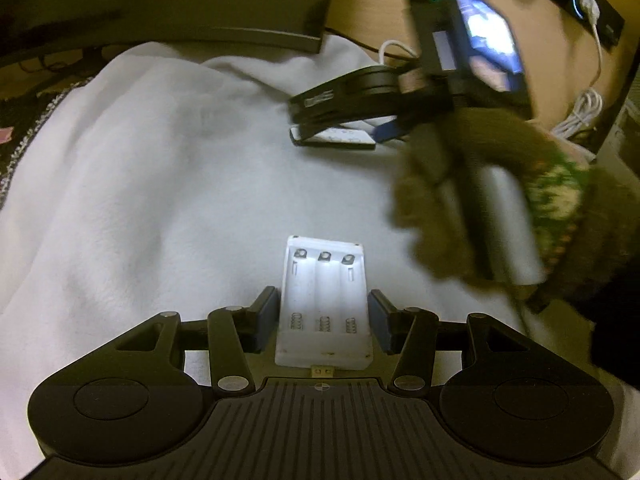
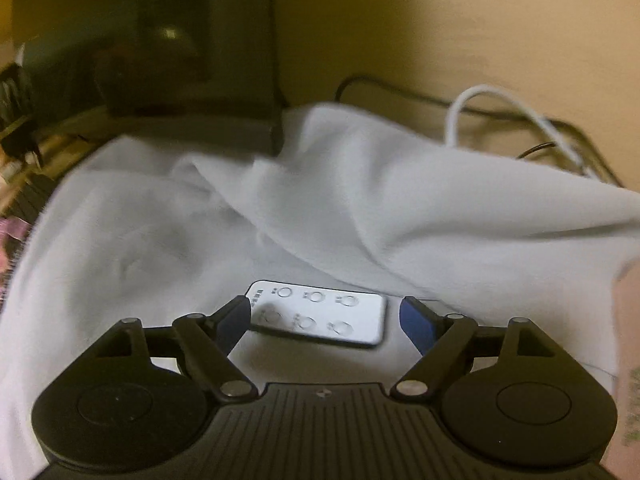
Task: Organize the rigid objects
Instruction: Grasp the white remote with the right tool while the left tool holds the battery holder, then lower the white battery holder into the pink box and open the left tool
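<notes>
Two grippers are seen: the left gripper (image 1: 323, 316) is clamped on a white plastic three-slot battery holder (image 1: 324, 304); the right gripper (image 2: 326, 316) is spread apart above a flat white button remote (image 2: 320, 312).

Wide bare stretch of white cloth (image 1: 140, 184) to the left and ahead, nothing standing on it. Hemmed at the back by a dark box (image 1: 208, 4) along the cloth's far edge. Right side crowded: gloved hand (image 1: 460, 200) with the right gripper (image 2: 324, 316) over a flat remote (image 2: 320, 312); loose cables (image 2: 520, 128) behind raised folds.
</notes>
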`<state>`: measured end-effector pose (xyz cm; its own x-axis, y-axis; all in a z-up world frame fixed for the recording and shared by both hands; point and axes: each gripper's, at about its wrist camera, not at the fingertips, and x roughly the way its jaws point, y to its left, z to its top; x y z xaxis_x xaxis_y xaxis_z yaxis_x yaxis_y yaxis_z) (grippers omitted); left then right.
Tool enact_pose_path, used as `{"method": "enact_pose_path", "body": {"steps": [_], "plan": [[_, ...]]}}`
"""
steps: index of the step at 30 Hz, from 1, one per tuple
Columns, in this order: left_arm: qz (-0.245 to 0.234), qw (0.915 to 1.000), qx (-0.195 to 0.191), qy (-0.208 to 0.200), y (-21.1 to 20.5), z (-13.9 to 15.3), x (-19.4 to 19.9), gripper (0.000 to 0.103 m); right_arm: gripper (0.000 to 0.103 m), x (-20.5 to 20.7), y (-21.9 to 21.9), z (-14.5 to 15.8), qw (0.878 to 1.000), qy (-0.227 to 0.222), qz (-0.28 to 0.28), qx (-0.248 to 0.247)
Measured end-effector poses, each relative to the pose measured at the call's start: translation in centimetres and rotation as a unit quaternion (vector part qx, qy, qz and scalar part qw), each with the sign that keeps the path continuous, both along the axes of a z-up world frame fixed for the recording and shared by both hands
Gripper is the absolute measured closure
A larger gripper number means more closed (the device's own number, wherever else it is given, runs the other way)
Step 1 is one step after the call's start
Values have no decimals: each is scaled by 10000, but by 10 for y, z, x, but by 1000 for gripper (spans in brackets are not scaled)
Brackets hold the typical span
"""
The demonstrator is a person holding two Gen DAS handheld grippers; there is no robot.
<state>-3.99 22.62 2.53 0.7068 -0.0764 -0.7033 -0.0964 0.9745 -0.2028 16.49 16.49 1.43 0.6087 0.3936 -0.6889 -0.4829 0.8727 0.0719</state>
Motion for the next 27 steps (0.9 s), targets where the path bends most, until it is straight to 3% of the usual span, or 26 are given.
{"method": "enact_pose_path", "body": {"steps": [5,9,13,14,16,20,24,27], "plan": [[21,9997,-237,-63,8,-1,5,49,0,1,17,-15,9999,-97,-136,-3],[11,9991,-423,51,13,0,12,49,0,3,21,-15,9998,-22,-148,-120],[-12,9993,-355,89,10,1,14,49,0,7,16,-12,9993,150,238,-226],[-9,9994,-324,89,9,1,15,50,1,7,14,-12,9992,159,304,-199],[1,9996,-272,88,7,0,14,50,12,5,6,-9,9996,100,249,-115],[52,9997,-216,80,4,1,13,50,14,-6,-11,3,9992,90,379,2],[142,9998,-126,14,-1,-1,11,50,13,-47,-41,32,9968,-441,655,98],[127,9998,156,5,-11,-2,9,50,13,-87,-75,55,9923,-910,837,119]]}}
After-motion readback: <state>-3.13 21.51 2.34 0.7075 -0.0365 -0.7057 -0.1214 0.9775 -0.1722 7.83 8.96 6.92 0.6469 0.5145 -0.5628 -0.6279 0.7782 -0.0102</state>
